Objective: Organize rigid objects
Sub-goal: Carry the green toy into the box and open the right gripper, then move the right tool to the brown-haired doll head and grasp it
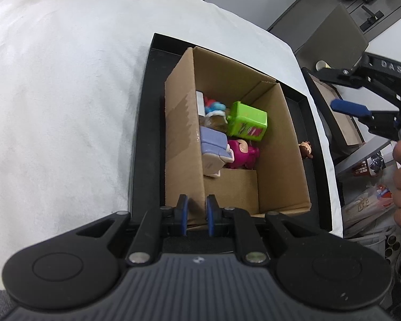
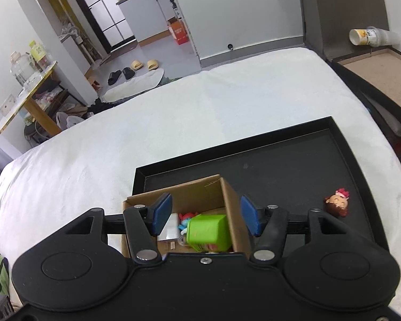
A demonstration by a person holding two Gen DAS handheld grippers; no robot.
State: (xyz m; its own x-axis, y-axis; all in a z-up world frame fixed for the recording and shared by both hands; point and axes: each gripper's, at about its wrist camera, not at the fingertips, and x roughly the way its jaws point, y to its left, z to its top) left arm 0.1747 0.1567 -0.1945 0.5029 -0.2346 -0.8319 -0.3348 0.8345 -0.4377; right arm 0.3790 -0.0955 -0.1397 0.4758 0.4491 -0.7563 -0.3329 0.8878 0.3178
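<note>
An open cardboard box (image 1: 184,133) (image 2: 189,190) stands in a black tray (image 1: 144,123) (image 2: 280,171) on a white cover. Inside lie a green toy bin (image 1: 247,121) (image 2: 208,231), a pink figure (image 1: 243,153), a lilac toy (image 1: 214,147) and a blue-and-red figure (image 1: 214,105) (image 2: 185,219). My left gripper (image 1: 197,208) is shut on the box's near left wall. My right gripper (image 2: 205,215) (image 1: 336,91) hovers open over the box, its pads clear of the green bin below. A small brown-haired doll head (image 1: 306,148) (image 2: 337,205) lies on the tray beside the box.
The white cover (image 2: 200,101) spreads wide around the tray. A brown side surface (image 2: 382,72) with a tipped paper cup (image 2: 371,37) lies to the right. On the left of the right wrist view are a small table with jars (image 2: 26,80) and slippers (image 2: 133,69) on the floor.
</note>
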